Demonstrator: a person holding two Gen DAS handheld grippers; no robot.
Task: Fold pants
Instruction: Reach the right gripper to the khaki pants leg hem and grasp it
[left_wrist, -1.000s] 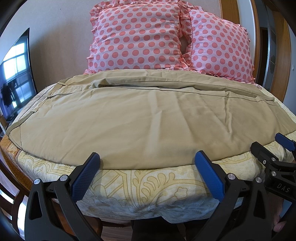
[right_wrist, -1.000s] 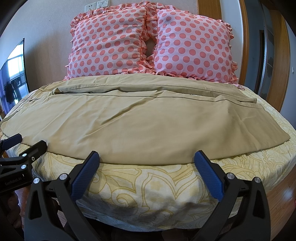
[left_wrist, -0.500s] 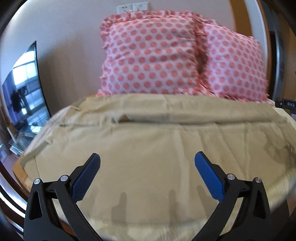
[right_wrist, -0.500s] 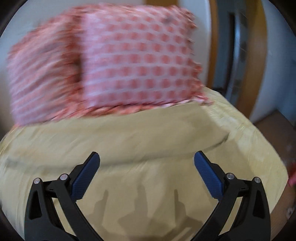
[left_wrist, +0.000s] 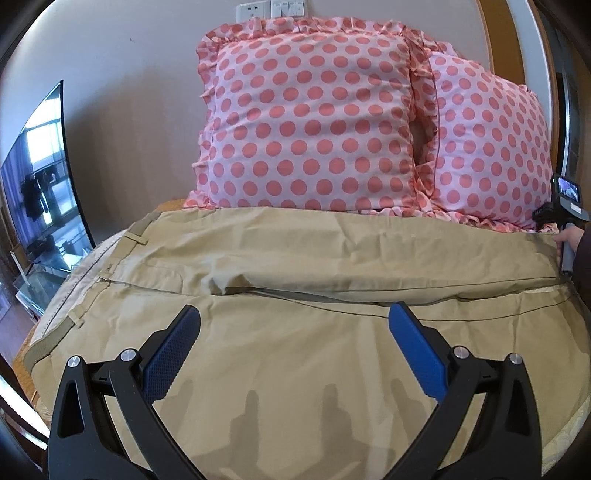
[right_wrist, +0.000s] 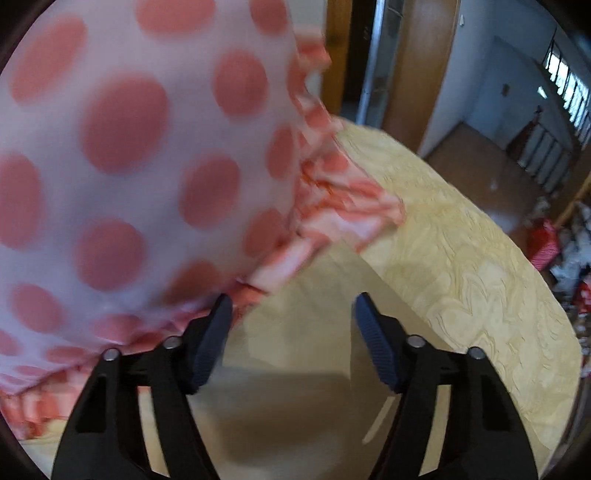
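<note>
The khaki cotton pants (left_wrist: 295, 332) lie spread flat across the bed, whose yellow patterned bedspread (right_wrist: 461, 258) shows bare beyond the fabric in the right wrist view. The waistband with its belt loops is at the left edge of the left wrist view, and the legs run off to the right, one lying farther back than the other with a long seam between them.

The left claw (left_wrist: 293, 354) hovers over the nearer leg, its blue-padded fingers (left_wrist: 173, 354) spread wide apart with nothing between them; its shadow falls on the cloth just below.

The right claw (right_wrist: 291, 339) is at the far leg end, close under the right pink polka-dot frilled pillow (right_wrist: 129, 166) (this view is blurred). Its jaws stand apart, partly closed in, with tan fabric under them; whether they touch the cloth cannot be told.

A second pink polka-dot frilled pillow (left_wrist: 306, 125) leans against the beige wall (left_wrist: 129, 92), beside a dark television screen (left_wrist: 40, 177) at the left.
</note>
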